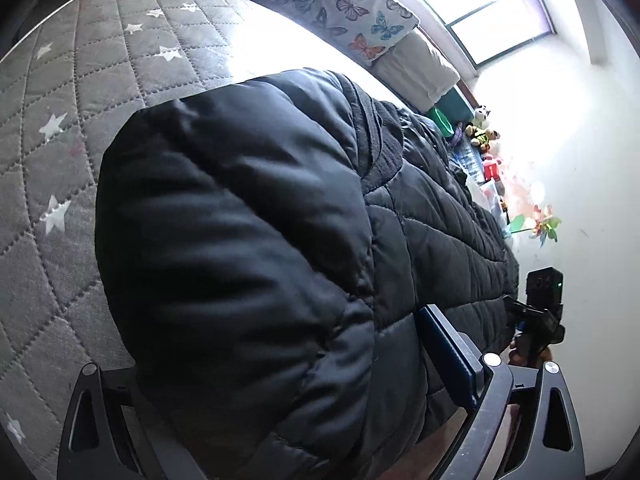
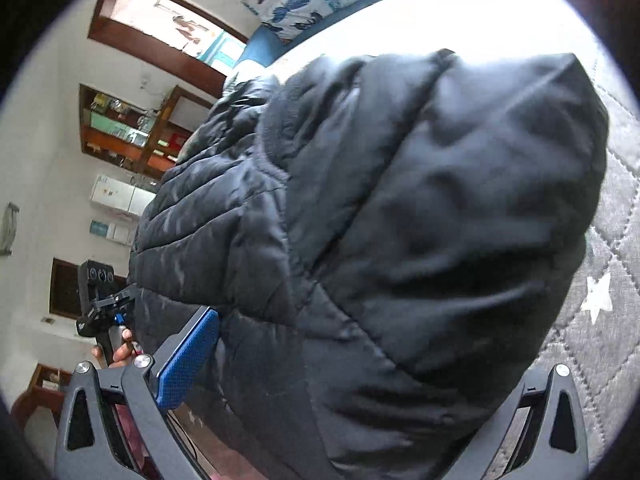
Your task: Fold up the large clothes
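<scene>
Black, shiny, quilted nylon fills the middle of both wrist views: a puffer jacket (image 1: 248,220) lying on a bed (image 1: 60,128) covered in grey quilting with white stars, its padded bulk bulging right up to each lens. It looks light but springy and slick, likely to slide off a shallow pinch and to puff back open after a fold, so a seam, the hem or the ribbed collar band running through the upper middle of the frame seems a better hold than a smooth panel. In the left view the left claw (image 1: 280,392) has the jacket's near edge bunched between its fingers; one blue pad (image 1: 444,352) presses the fabric at lower right, the other finger is buried under the cloth, so it appears to be gripping the jacket. The right claw (image 2: 344,392) mirrors this, its blue pad (image 2: 188,364) at lower left against the fabric, apparently clamped too, though the far finger is hidden. Butterfly-print pillows (image 1: 344,4) sit along the top of the frame, well apart from the jacket.
</scene>
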A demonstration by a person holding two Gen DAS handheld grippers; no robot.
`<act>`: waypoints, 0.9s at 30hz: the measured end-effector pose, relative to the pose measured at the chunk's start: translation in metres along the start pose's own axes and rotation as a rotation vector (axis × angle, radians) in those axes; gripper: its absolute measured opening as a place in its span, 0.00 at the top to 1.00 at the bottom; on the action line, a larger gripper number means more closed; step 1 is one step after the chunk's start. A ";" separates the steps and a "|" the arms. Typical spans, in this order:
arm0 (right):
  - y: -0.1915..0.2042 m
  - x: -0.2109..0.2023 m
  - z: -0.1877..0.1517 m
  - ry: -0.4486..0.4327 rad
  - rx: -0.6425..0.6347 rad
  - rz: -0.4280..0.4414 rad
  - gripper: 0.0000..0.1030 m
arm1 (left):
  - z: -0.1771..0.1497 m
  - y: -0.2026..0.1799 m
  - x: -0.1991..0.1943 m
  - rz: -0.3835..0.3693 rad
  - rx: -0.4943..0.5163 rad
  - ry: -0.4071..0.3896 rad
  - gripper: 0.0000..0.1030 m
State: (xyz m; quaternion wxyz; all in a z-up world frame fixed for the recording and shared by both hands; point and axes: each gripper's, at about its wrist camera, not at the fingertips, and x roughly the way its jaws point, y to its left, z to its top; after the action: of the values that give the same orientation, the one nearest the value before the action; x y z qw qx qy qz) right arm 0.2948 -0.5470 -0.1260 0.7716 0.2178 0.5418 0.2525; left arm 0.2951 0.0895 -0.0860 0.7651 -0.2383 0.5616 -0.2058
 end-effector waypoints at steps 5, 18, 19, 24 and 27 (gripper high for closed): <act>-0.008 0.001 0.004 0.033 0.004 -0.001 0.00 | 0.008 0.000 0.011 -0.002 -0.001 0.022 0.01; -0.014 -0.010 0.004 0.013 0.007 0.028 0.01 | 0.020 -0.001 0.026 0.005 -0.034 0.050 0.02; -0.014 -0.011 0.003 0.010 0.005 0.029 0.04 | 0.019 -0.002 0.027 0.006 -0.032 0.050 0.03; -0.016 -0.009 0.004 0.014 0.024 0.042 0.07 | 0.021 -0.007 0.036 0.013 -0.026 0.053 0.04; -0.017 -0.005 0.005 0.028 0.031 0.050 0.03 | 0.022 -0.005 0.037 0.009 -0.032 0.059 0.04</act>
State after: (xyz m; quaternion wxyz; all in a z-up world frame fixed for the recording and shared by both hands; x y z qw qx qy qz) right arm 0.3009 -0.5640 -0.1311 0.7539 0.2398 0.5507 0.2661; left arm 0.3264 0.0666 -0.1054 0.7454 -0.2417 0.5880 -0.2004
